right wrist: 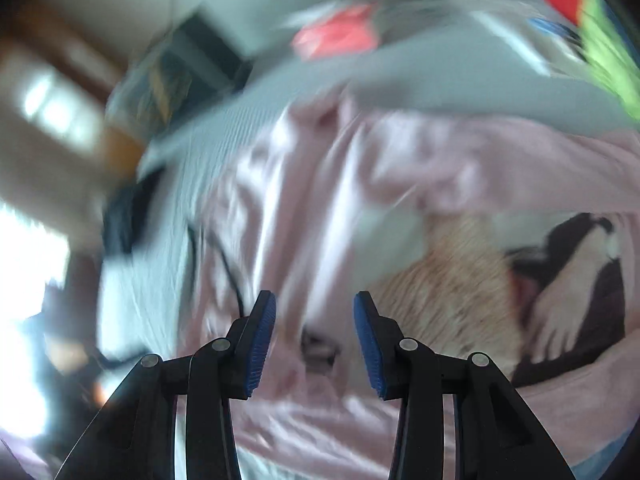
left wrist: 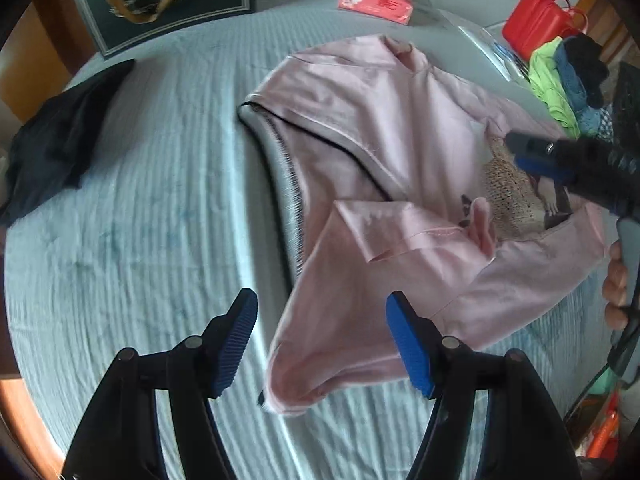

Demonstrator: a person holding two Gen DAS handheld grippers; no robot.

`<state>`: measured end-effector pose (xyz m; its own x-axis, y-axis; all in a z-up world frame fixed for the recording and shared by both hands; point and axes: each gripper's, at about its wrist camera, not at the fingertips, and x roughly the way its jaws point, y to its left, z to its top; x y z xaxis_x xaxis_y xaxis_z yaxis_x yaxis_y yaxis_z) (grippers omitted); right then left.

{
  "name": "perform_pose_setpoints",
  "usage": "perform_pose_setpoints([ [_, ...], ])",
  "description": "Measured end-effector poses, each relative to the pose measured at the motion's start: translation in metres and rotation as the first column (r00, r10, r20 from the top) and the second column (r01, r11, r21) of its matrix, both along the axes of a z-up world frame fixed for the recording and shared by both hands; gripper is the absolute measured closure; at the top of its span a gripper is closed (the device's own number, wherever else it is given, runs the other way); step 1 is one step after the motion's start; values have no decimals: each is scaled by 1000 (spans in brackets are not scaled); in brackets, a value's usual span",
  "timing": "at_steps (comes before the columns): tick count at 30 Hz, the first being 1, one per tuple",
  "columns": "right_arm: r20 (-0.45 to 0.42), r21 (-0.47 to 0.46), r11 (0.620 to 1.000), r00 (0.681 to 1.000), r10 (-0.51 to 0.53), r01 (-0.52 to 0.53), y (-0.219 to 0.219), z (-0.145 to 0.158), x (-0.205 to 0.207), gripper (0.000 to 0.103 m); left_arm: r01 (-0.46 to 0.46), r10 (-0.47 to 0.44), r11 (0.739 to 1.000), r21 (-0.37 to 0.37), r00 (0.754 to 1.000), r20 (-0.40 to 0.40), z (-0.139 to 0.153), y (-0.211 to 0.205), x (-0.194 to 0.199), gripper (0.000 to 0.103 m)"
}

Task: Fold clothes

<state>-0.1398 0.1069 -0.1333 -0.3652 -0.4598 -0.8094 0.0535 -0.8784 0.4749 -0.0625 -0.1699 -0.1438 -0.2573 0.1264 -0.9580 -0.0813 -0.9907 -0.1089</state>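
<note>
We have a pink T-shirt (left wrist: 380, 152) lying partly folded on the pale ribbed bedspread (left wrist: 140, 220), spread from the centre of the left wrist view out toward three o'clock, with one sleeve (left wrist: 400, 228) already turned in across the printed front. Our left gripper (left wrist: 320, 340) hangs just above the bedspread with its blue pads wide apart and nothing between them; the near corner of the shirt's hem (left wrist: 296, 384) sits at six o'clock, right between the open fingers. Our right gripper (right wrist: 314, 340) is also spread open and empty, hovering close over the chest print (right wrist: 460, 280), which fills the right wrist view from two to four o'clock; that view is heavily motion-blurred, so fine detail is lost. We judge the shirt light, soft and limp: it will sag and crease wherever it is unsupported, and the smooth knit may slide over itself. The best holds look like the doubled hem corner near the left pads and the opposite edge by the right, pinching both layers so they travel together. A dark garment (left wrist: 60, 140) lies at nine o'clock, a red tissue pack (left wrist: 376, 0) at twelve, and a stack of folded clothes (left wrist: 568, 80) at two.
</note>
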Motion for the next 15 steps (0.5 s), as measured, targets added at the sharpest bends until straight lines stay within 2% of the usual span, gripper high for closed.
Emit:
perform_pose_setpoints([
  [3,-3,15,999,999,-33,33,28,8,4,61,71,-70,997,-15,996,50,-15,18,-20,37],
  [6,5,62,996,997,-72,71,65,11,20,61,151,-146,986,-71,986,76,-28,47,-44,37],
  [8,16,95,989,993,-115,113,95,9,30,61,130,-129,988,-81,992,16,-21,55,-70,37],
  [10,35,135,978,986,-165,159,124,7,38,60,59,-61,998,-36,997,-50,-6,50,-96,37],
  [12,55,166,966,976,-211,199,151,3,38,60,-23,30,998,64,994,-106,15,37,-125,37],
  [14,57,191,952,965,-255,241,180,6,35,59,-43,55,992,118,994,-99,26,28,-147,37],
  [15,58,193,948,962,-268,253,190,8,29,53,-47,59,989,141,995,-86,31,24,-161,37],
])
